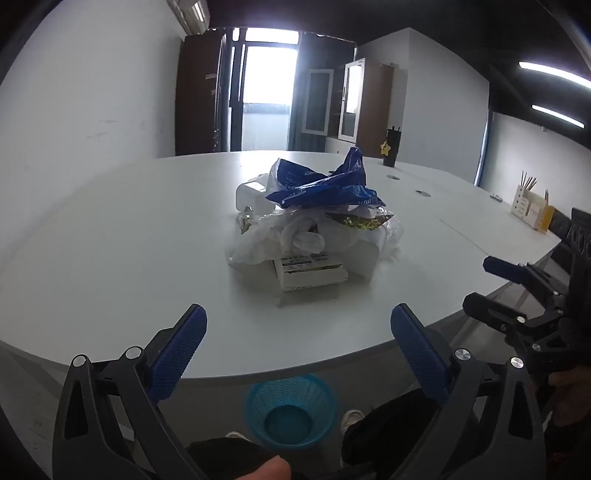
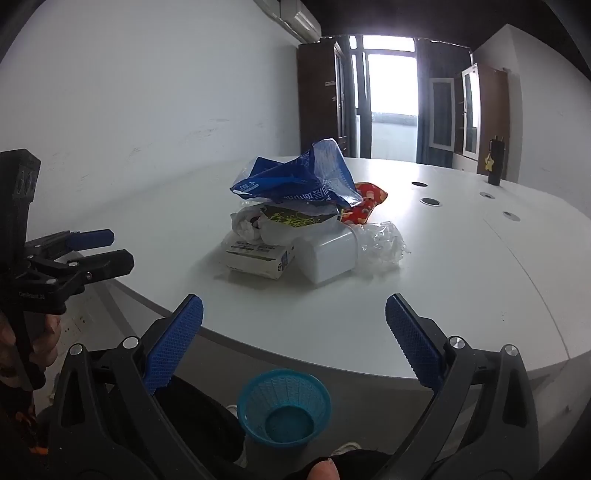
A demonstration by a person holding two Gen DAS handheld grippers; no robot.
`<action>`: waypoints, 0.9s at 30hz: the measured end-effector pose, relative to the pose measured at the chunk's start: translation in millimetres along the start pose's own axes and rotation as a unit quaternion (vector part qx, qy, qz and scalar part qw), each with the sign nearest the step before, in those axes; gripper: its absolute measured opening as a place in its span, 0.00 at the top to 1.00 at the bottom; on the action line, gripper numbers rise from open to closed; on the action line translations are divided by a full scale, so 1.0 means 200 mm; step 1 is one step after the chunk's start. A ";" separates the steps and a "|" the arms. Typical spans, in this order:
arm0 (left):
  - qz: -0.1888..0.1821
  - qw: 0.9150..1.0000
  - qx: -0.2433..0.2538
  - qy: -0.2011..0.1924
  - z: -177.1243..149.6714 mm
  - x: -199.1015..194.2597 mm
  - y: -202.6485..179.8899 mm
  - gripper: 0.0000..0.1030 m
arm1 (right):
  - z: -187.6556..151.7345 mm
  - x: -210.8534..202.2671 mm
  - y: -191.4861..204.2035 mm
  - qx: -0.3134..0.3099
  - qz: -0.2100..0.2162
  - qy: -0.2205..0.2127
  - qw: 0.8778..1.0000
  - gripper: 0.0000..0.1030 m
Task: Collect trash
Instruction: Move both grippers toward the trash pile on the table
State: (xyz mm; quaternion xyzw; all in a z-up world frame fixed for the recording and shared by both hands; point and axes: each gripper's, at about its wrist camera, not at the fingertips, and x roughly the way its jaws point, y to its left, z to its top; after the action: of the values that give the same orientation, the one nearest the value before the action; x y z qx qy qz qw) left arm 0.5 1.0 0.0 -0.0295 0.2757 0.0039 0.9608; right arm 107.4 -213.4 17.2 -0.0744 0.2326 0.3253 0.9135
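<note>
white table point(image 1: 110, 240) carries a trash pile point(image 1: 310, 225) near its middle: blue bag point(image 1: 325, 182) on top, clear plastic, white tub point(image 2: 327, 254), small box point(image 1: 308, 273) at the near side. left gripper point(image 1: 299, 350) and right gripper point(image 2: 293, 332) both spread wide, holding nothing, short of the table edge. blue bin point(image 1: 291, 410) on the floor below, between them

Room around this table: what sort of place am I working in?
Most likely an office or meeting room. The large white table has round cable ports, glass-door cabinets line the far wall, and a wall air conditioner hangs high up. A blue wastebasket stands on the floor below the table edge.
</note>
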 end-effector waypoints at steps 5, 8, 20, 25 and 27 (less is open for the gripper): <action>-0.011 0.999 -0.048 -0.007 0.02 0.08 0.04 0.05 | -0.01 -0.01 0.06 -0.026 -0.016 0.001 1.000 0.08; -0.042 0.998 -0.049 -0.022 0.01 0.01 0.12 0.05 | -0.01 0.05 0.08 -0.023 -0.021 0.017 0.999 0.08; -0.046 0.998 -0.022 -0.022 -0.01 0.01 0.06 0.06 | -0.05 0.10 0.05 0.002 -0.010 0.030 0.999 0.08; -0.045 0.998 -0.017 -0.027 -0.01 0.01 0.04 0.05 | -0.05 0.10 0.04 0.002 -0.010 0.032 0.999 0.08; -0.054 0.998 -0.022 -0.021 -0.01 0.03 0.05 0.05 | -0.05 0.09 0.04 0.000 -0.010 0.031 0.999 0.08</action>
State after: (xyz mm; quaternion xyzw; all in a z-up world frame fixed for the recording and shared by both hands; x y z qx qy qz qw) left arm 3.9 10.7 -4.2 -0.0650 0.2537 -0.0414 0.9642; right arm 110.9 -200.0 0.2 -0.0864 0.2603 0.3140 0.9089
